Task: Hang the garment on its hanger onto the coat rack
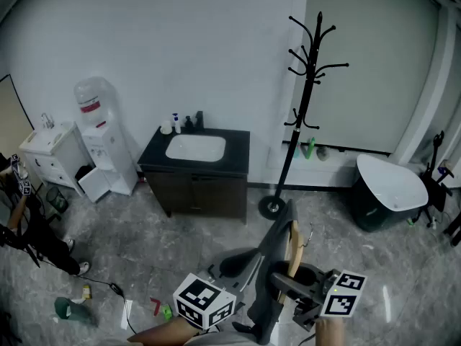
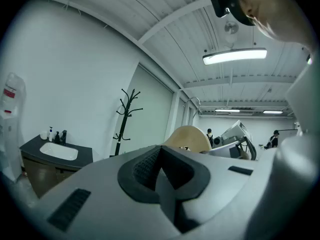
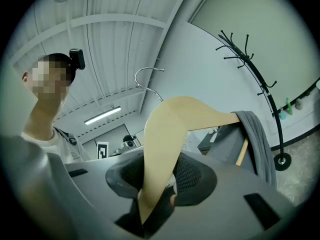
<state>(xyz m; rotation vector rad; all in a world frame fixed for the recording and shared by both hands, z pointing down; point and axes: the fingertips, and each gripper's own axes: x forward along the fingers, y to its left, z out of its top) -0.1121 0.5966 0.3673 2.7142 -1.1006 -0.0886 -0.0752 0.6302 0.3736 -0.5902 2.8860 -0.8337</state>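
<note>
A wooden hanger is clamped by one arm between the jaws of the right gripper, low in the centre of the right gripper view. Its wire hook curves free above, and a grey garment is draped over the far arm at the right of the frame. The hold looks off-centre, so the cloth's weight on the far arm could twist the hanger in the jaws or let the garment slide to the floor. The hook could also miss a prong or nudge the slim stand. The black coat rack stands well apart, in the upper right of the head view, beside a dark sink cabinet. The garment seems to hang from that one arm alone, though the dim lower edge of the head view leaves this unsure. The left gripper has its jaws pressed together on nothing in its own view, with the hanger's rounded end just beyond them, near the frame's centre.
</note>
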